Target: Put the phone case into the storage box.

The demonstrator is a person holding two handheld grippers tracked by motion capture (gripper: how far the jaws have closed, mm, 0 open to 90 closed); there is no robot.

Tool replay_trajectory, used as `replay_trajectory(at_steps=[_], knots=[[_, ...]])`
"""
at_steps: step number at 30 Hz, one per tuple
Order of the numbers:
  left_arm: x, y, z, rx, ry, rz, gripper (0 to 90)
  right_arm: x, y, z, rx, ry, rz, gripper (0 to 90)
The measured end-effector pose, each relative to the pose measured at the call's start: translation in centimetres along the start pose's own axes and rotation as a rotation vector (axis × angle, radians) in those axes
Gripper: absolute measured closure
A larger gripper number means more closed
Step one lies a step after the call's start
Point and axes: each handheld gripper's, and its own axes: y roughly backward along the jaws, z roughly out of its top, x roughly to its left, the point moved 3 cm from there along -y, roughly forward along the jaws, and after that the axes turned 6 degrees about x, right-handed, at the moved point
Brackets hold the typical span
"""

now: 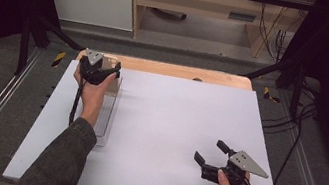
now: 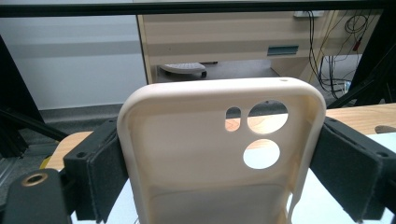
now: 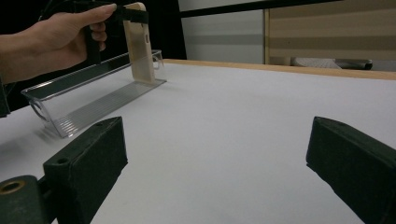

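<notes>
Pinched by its side edges in the left tongs (image 2: pixel 219 158), the cream phone case (image 2: pixel 219 154) stands upright in the clear tray (image 3: pixel 88 100) and could slip or tip, while the right tongs (image 1: pixel 211 156) gape empty above the counter (image 1: pixel 167 123).

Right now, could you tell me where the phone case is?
The phone case stands upright in the left gripper, at the far end of the clear tray, far-left on the table.

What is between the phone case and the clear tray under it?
Nothing visible. The left gripper holds the phone case upright at the far end of the clear tray, its lower end inside the tray.
</notes>
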Motion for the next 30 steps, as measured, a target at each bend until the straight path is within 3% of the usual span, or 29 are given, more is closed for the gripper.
replay_trajectory(at_steps=[30], knots=[[0.41, -0.49, 0.05, 0.013, 0.023, 0.007, 10.7, 0.17, -0.14, -0.06, 0.005, 0.000, 0.010, 5.1]])
